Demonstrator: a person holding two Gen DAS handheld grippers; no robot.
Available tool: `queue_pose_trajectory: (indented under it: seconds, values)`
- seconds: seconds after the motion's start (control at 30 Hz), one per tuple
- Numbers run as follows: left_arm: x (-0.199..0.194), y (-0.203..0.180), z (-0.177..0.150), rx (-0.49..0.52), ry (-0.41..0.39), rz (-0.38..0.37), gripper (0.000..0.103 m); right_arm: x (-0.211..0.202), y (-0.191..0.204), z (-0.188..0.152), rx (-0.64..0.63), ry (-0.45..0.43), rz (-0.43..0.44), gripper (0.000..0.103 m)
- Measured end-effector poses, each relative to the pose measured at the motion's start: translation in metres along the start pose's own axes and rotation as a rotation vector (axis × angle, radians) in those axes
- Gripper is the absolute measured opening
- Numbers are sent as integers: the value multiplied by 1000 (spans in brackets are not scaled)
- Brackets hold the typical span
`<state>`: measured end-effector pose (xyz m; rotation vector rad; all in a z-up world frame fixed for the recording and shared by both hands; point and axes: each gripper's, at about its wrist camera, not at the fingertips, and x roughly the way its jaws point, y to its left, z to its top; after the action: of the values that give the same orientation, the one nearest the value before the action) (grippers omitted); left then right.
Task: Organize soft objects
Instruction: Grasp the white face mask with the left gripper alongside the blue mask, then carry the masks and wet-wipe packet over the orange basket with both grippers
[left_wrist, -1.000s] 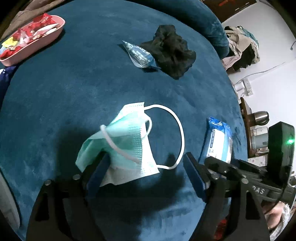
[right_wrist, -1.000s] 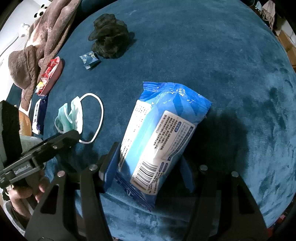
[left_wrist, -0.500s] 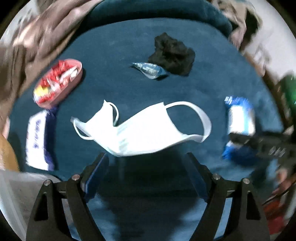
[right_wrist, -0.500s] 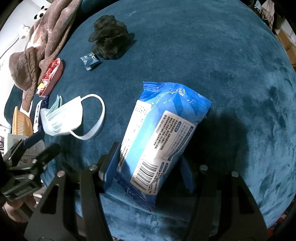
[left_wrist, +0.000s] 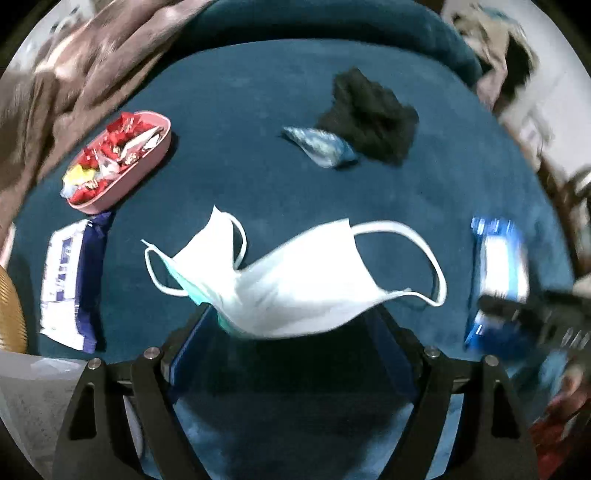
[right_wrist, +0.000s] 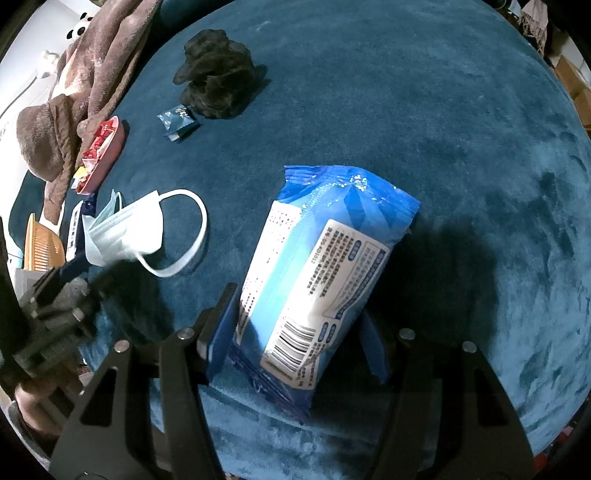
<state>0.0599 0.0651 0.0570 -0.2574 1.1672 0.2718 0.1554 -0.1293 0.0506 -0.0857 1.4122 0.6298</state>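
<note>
My left claw (left_wrist: 291, 332) stands wide apart with the white pleated face mask (left_wrist: 295, 288) only snagged on one blue pad, so I judge it could slip onto the teal velvet cushion (left_wrist: 240, 177) below if I swing.

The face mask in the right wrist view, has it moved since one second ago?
Yes. The face mask has opened out, and its body now reaches nearer the wipes pack, which has stayed put.

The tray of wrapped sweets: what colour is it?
Pink; the tray shows best in the left wrist view.
</note>
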Motion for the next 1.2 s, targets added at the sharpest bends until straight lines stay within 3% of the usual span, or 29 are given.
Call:
queue_pose_trajectory:
  seconds: [0.03,0.07,0.1,0.13,0.27,0.37,0.57,0.77,1.2]
  values:
    - [0,6,4,-30,-9,-23,85,1,1,0,-1,0,-4,62]
    - [2,13,8,-68,-6,-55,78,1,1,1,-1,1,-6,63]
    - [6,18,13,-97,2,-78,69,1,2,1,1,1,-8,63]
    - [12,25,17,-131,8,-104,51,1,2,1,3,1,-9,63]
    - [19,38,21,-188,20,-115,21,2,3,1,5,1,-14,63]
    - [14,48,21,-224,-4,-154,13,3,5,3,4,1,-26,63]
    - [-6,46,10,-226,-20,-192,12,2,11,1,-31,-20,-44,60]
    - [-28,48,11,-232,-63,-215,11,-11,14,-2,-40,-65,4,52]
    - [-89,44,13,-245,-184,-181,11,-66,59,8,-113,-196,94,51]
